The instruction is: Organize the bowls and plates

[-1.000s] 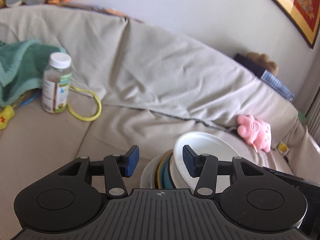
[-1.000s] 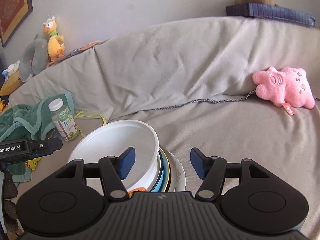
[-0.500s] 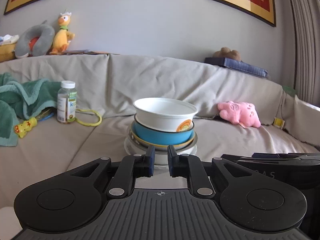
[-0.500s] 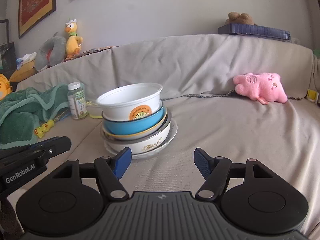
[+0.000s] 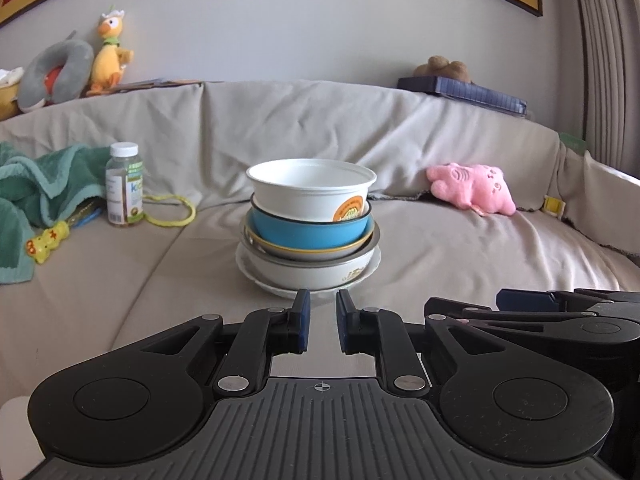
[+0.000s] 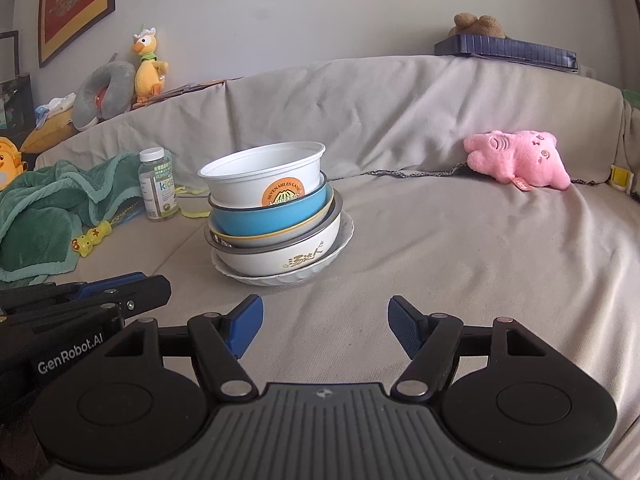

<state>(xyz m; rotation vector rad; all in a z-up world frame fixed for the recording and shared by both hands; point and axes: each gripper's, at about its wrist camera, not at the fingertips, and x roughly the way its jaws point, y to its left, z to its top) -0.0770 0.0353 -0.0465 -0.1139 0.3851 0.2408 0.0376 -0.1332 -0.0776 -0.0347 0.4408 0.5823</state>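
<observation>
A stack of dishes stands on the beige sofa seat: a white paper bowl (image 5: 310, 190) (image 6: 266, 178) on top, a blue bowl (image 5: 308, 230) (image 6: 268, 214) under it, then a grey-rimmed white bowl (image 6: 280, 254), and a white plate (image 5: 304, 284) (image 6: 346, 232) at the bottom. My left gripper (image 5: 322, 322) is nearly shut and empty, just in front of the stack. My right gripper (image 6: 326, 328) is open and empty, in front of the stack and slightly to its right.
A supplement bottle (image 5: 124, 184), a yellow cord (image 5: 172, 210) and a green towel (image 5: 36, 184) lie left of the stack. A pink plush (image 6: 518, 160) lies at the right. The sofa back (image 5: 320, 128) rises behind.
Both grippers have pulled back and dropped from above the stack to seat level in front of it. The left gripper's jaws have closed to a narrow gap. The right stays open.
</observation>
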